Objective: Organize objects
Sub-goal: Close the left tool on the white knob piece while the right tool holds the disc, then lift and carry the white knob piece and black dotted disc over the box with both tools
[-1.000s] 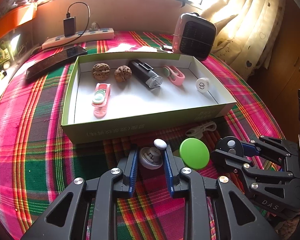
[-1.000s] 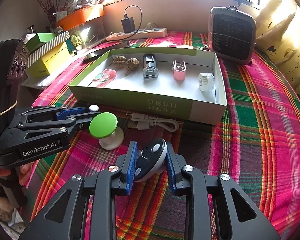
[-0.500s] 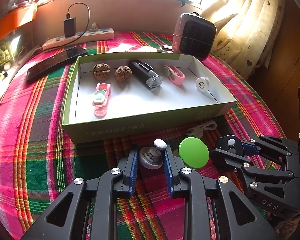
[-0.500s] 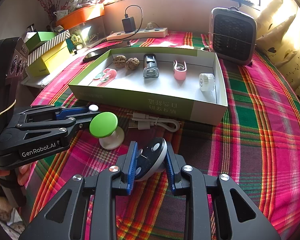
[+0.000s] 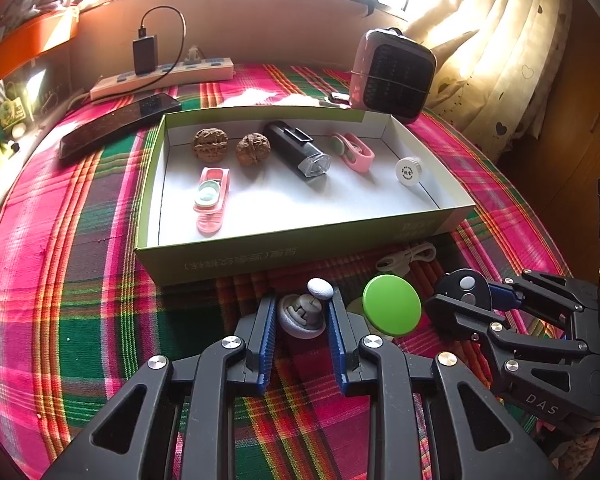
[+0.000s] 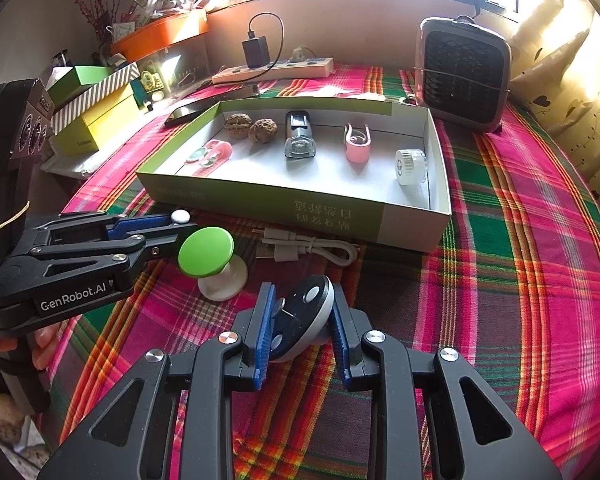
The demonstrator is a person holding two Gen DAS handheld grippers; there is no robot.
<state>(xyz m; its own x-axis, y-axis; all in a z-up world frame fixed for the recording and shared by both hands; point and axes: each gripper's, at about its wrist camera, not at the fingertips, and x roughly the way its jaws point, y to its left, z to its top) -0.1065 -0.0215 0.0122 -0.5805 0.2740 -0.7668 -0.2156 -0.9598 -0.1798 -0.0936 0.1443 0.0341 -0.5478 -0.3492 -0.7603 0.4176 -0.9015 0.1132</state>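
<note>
Between the right gripper (image 6: 300,322) pads sits a black disc (image 6: 298,320) with pale dots and a white rim, tilted on edge and clamped from both sides, just above the plaid cloth (image 6: 500,300). Left gripper (image 5: 301,316) is closed on a small grey round piece (image 5: 301,315) with a white oval knob (image 5: 320,287) at its top; both blue pads press against it. Just beside these, between the two tools, stands a green-topped knob (image 6: 206,251) on a white base, its foot on the cloth. Coiled white cable (image 6: 308,249) lies right behind it, against the front wall of a green box (image 6: 300,210). Box is shallow, open, white inside, and holds two walnuts (image 5: 210,143), a black light (image 5: 296,152), a pink clip (image 5: 352,151), a flat pink holder (image 5: 211,200) near the left wall, and a small white cap (image 5: 408,170) toward the right wall, all well apart from one another save the walnuts, which lie near each other. Beyond the box: a phone (image 5: 116,122), a power strip (image 5: 164,78) with a black charger plugged in, and a small heater (image 5: 394,74) at the right rear. Fingers (image 6: 44,342) of a person show under the left tool's handle.
</note>
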